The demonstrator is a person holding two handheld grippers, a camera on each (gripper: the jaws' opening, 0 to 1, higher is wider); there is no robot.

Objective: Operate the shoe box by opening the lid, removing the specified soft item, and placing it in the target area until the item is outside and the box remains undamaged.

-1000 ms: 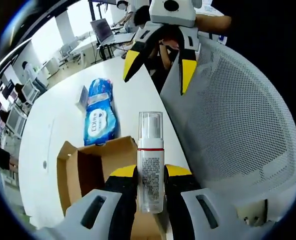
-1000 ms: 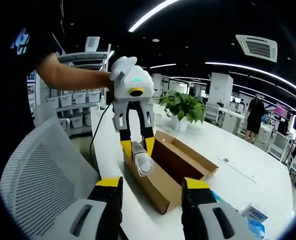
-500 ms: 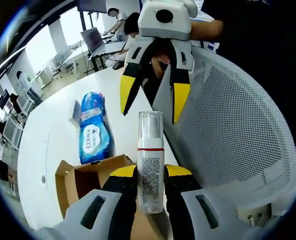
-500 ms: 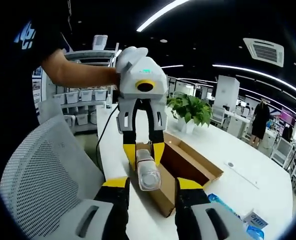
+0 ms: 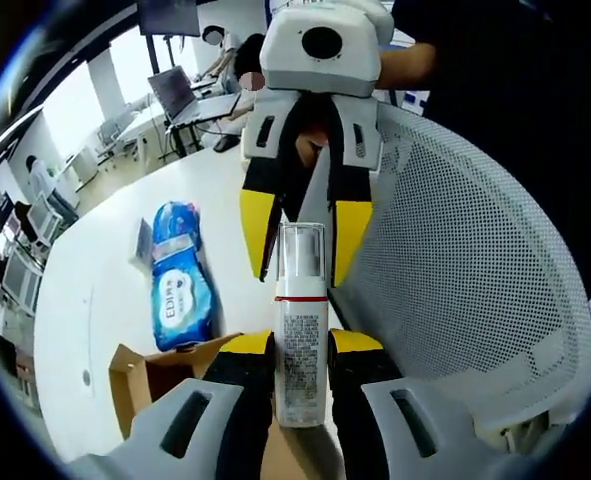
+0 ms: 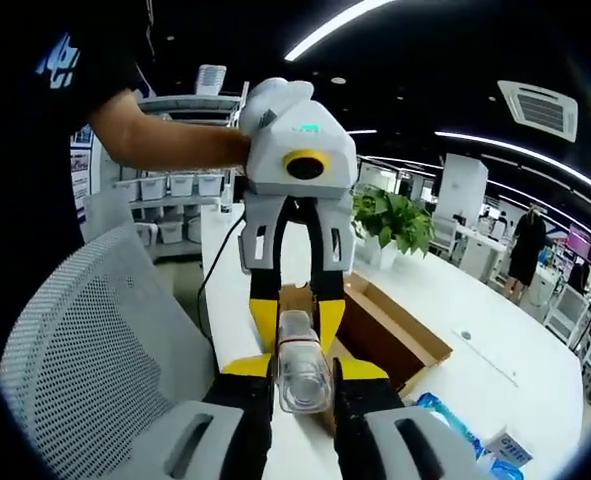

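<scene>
In the left gripper view, the left gripper [image 5: 300, 345] has its yellow-tipped jaws clamped on the lower body of a clear pump bottle [image 5: 300, 330] with a red band, held above the white desk [image 5: 95, 300], while the right gripper [image 5: 305, 235] faces it with its jaws around the bottle's cap end. In the right gripper view the right gripper's jaws sit against both sides of the bottle's clear cap, so the bottle is caught between the two tools, above the near edge of the open cardboard shoe box [image 6: 390, 335]. A blue soft pack [image 5: 180, 280] lies flat on the desk just beyond the box, and a white mesh chair [image 5: 475, 270] stands beside the desk.
</scene>
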